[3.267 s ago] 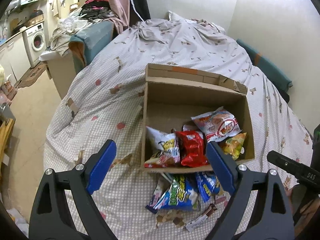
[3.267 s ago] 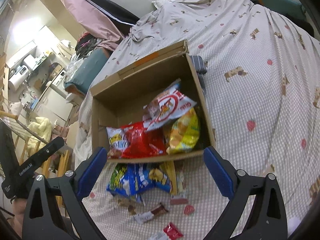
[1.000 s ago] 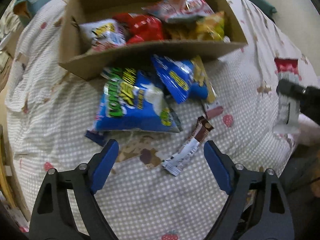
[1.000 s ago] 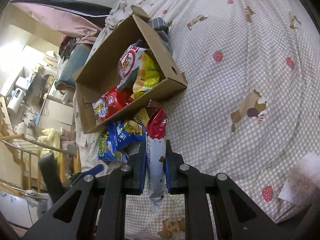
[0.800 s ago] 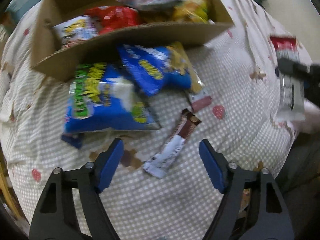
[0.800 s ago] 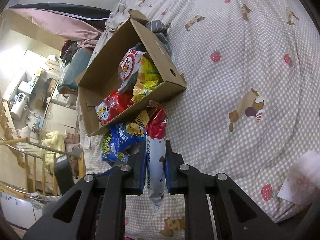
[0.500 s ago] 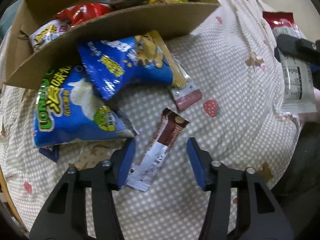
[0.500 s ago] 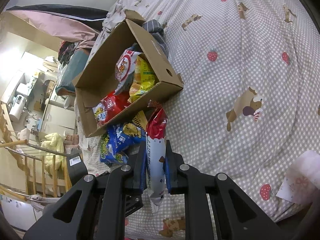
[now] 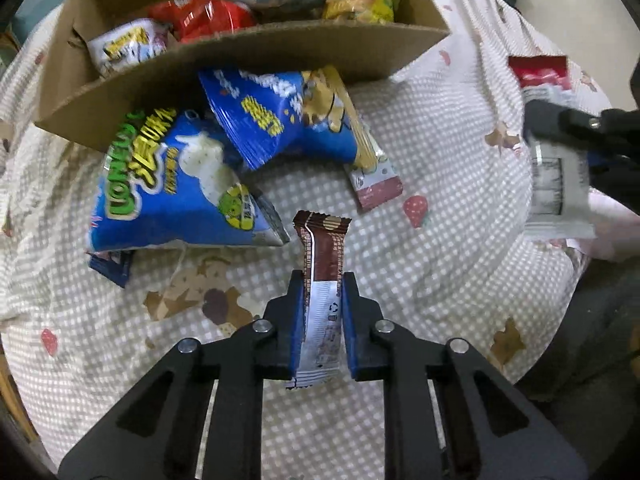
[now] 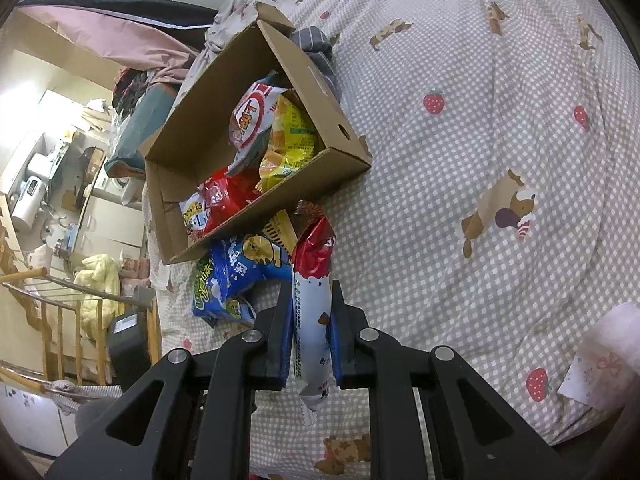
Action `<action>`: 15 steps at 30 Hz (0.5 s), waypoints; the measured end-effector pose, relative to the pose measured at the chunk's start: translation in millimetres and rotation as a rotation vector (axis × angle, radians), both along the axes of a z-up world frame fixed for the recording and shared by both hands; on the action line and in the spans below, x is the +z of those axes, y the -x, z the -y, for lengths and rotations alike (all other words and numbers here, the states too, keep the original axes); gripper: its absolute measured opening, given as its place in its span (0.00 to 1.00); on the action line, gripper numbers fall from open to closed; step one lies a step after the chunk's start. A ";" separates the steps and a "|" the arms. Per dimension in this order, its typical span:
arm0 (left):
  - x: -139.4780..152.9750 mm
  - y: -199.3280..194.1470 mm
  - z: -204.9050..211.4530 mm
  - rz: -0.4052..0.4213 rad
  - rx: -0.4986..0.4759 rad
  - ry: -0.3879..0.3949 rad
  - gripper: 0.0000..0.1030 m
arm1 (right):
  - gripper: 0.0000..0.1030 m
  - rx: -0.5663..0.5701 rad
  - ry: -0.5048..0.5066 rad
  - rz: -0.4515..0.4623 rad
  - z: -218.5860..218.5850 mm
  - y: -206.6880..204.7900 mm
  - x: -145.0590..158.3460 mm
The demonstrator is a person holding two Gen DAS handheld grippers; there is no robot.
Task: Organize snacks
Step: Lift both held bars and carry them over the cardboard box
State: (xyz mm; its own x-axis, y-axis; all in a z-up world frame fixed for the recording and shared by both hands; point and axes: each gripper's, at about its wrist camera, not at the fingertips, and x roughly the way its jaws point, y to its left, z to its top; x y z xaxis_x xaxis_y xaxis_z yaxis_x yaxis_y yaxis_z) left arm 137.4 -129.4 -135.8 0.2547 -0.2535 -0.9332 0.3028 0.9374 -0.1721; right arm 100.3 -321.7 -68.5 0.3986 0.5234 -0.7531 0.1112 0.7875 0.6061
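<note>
My left gripper (image 9: pixel 322 280) is shut on a brown and white snack bar (image 9: pixel 324 256), just above the checked bedspread. My right gripper (image 10: pixel 311 288) is shut on a red and white snack packet (image 10: pixel 314 280); the gripper with its packet also shows at the right of the left wrist view (image 9: pixel 560 152). A cardboard box (image 9: pixel 248 52) (image 10: pixel 316 184) on the bed holds several snack bags. Two blue bags (image 9: pixel 172 184) (image 9: pixel 276 116) and a pink-tipped stick packet (image 9: pixel 364 160) lie on the bedspread against the box's near wall.
The bed edge runs close behind both grippers, with the floor below. A pale tissue packet (image 10: pixel 600 360) lies at the bed's right edge. A wooden drying rack (image 10: pixel 48 308) and cluttered furniture stand left of the bed.
My left gripper dropped toward the bedspread and shut on the brown snack bar that lay loose there. My right gripper kept its packet and barely moved.
</note>
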 end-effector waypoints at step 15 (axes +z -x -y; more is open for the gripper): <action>55.8 41.7 -34.7 0.165 0.001 0.012 0.14 | 0.16 0.029 0.021 0.017 -16.3 2.4 5.3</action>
State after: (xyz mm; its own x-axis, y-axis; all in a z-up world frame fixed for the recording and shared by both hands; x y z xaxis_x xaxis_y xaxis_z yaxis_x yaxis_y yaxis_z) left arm 95.7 -94.6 -80.0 0.4045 -0.2646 -0.8754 0.3274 0.9357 -0.1315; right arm 97.9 -305.4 -63.2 0.3959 0.5191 -0.7575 0.0781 0.8029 0.5910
